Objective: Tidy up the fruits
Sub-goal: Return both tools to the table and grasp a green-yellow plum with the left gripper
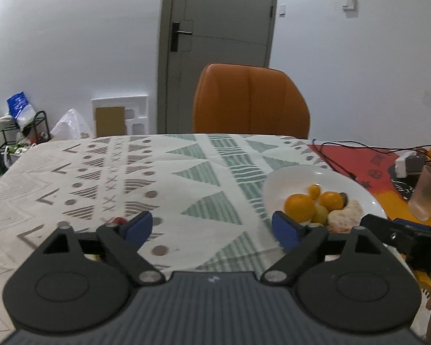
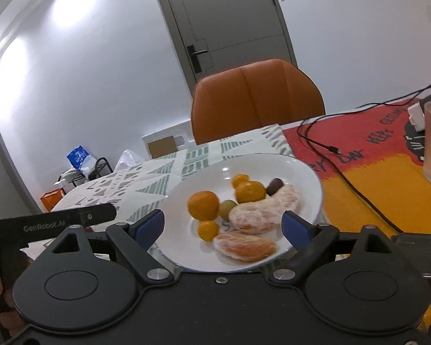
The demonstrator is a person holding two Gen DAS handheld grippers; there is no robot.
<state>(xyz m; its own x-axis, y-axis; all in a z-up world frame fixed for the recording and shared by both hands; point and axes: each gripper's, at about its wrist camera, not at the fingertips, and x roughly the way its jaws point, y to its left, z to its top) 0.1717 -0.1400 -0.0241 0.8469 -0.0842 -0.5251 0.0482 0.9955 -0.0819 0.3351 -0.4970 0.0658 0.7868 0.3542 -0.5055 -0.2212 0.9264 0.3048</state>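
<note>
Nearest, the right gripper (image 2: 222,227) is spread wide and empty, its 2 blue pads flanking the near rim of the white plate (image 2: 307,172), probably lined up to choose a piece. Just ahead lie 2 peeled citrus segments (image 2: 244,247), then whole oranges (image 2: 203,205) and a green fruit (image 2: 226,208). The left gripper (image 1: 212,230), also spread and empty, hovers over the patterned tablecloth (image 1: 186,172), plate to its right. Beyond stands an orange chair (image 2: 258,100).
</note>
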